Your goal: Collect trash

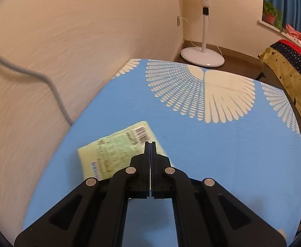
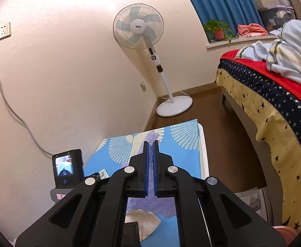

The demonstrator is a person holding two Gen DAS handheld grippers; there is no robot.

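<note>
In the left wrist view my left gripper [image 1: 150, 143] is shut, with a pale green printed wrapper with a barcode [image 1: 117, 150] under and between its fingertips, over the blue patterned table [image 1: 212, 154]. In the right wrist view my right gripper [image 2: 150, 142] is shut on a purple wrapper [image 2: 150, 203] that hangs between and below the fingers, held above the table [image 2: 183, 156]. A crumpled whitish wrapper [image 2: 144, 220] lies on the table beneath it. The left gripper's body with its lit screen [image 2: 67, 167] shows at the left.
The table stands against a cream wall [image 1: 57, 41] with a grey cable [image 1: 53, 90]. A white standing fan [image 2: 142, 30] is in the corner. A bed with a star-patterned cover [image 2: 274, 107] is on the right. A pink bin rim [image 2: 284, 232] shows at bottom right.
</note>
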